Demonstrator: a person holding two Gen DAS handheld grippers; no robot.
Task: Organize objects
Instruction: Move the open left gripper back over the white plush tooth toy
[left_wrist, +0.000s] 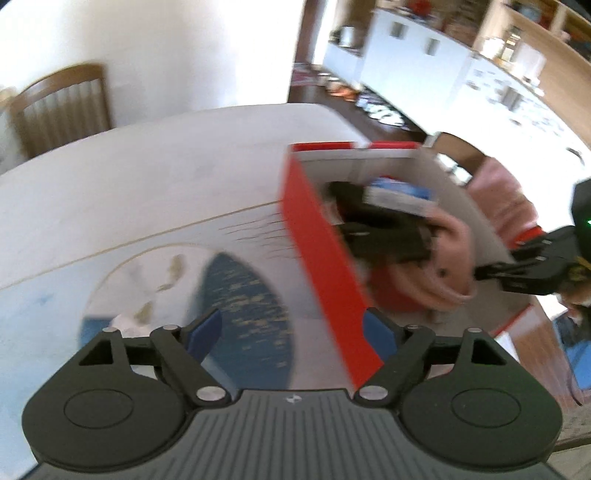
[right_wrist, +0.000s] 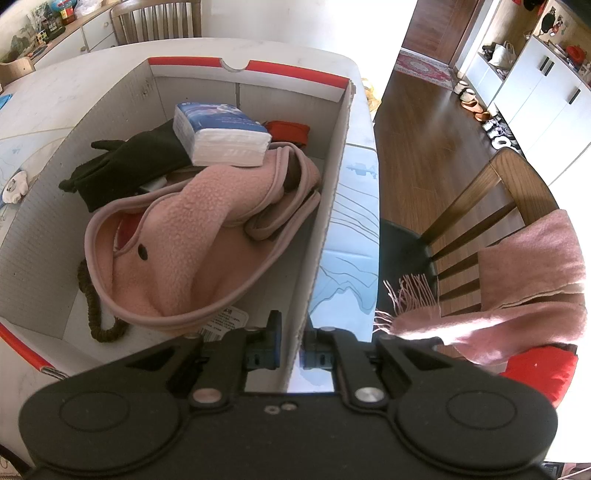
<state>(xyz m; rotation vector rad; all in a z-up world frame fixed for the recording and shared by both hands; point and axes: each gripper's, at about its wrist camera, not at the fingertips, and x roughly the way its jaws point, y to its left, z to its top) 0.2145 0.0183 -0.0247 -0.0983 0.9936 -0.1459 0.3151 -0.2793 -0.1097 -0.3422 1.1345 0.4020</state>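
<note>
An open cardboard box with red outer sides and white inner walls (right_wrist: 334, 177) stands on the pale bench (left_wrist: 129, 184). Inside lie a pink fleece garment with a taupe binding (right_wrist: 192, 236), a dark glove (right_wrist: 125, 166), a blue-and-white pack of tissues (right_wrist: 221, 133) resting on them, something red (right_wrist: 288, 131) at the far end, and a coiled brown cord (right_wrist: 92, 306). The right tool (right_wrist: 290, 354) is clamped on the box's near side wall, one pad on each face. The left tool (left_wrist: 291, 332) stands wide apart, gripping nothing, beside the box's red side.
</note>
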